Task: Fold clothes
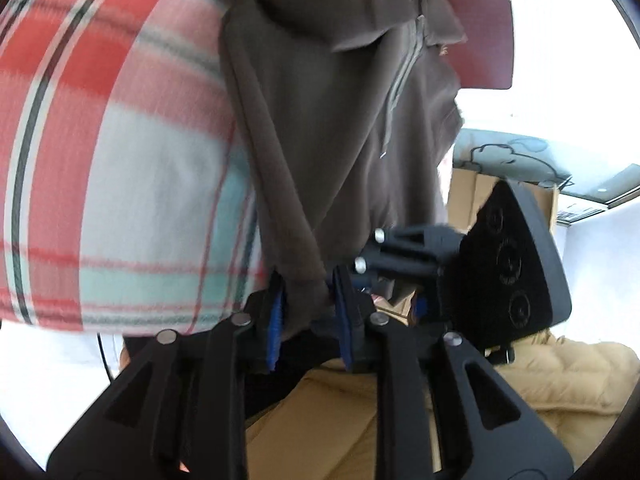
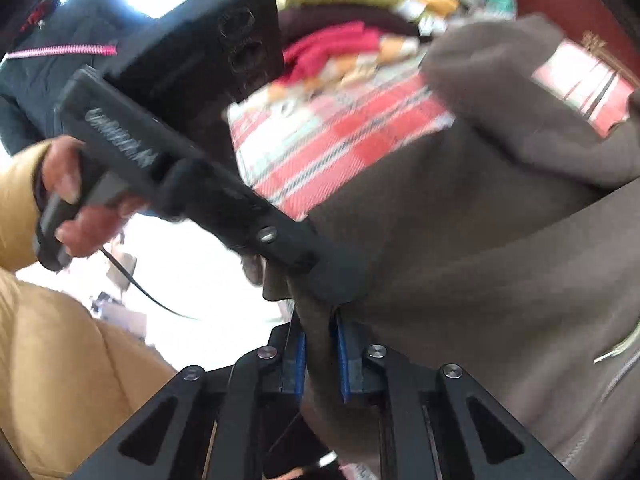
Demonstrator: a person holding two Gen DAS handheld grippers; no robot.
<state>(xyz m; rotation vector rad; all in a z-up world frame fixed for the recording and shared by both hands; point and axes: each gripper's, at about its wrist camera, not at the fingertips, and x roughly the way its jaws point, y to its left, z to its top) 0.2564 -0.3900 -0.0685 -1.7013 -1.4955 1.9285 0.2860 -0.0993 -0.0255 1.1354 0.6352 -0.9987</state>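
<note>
A brown zip-up garment (image 1: 340, 128) hangs in the air, held by both grippers. My left gripper (image 1: 308, 316) is shut on a bunched edge of it between its blue pads. My right gripper (image 2: 320, 356) is shut on another edge of the same brown garment (image 2: 480, 260), which spreads up and to the right. The right gripper also shows in the left wrist view (image 1: 500, 264), close beside the left one. The left gripper crosses the right wrist view (image 2: 192, 160), held by a hand. The garment's zipper (image 1: 400, 92) runs down its middle.
A red, white and teal plaid cloth (image 1: 112, 152) lies behind the garment, also in the right wrist view (image 2: 328, 140). A pile of colourful clothes (image 2: 360, 20) sits beyond it. The person's tan puffer jacket (image 1: 560, 380) is below. A cardboard box (image 1: 464, 196) stands at right.
</note>
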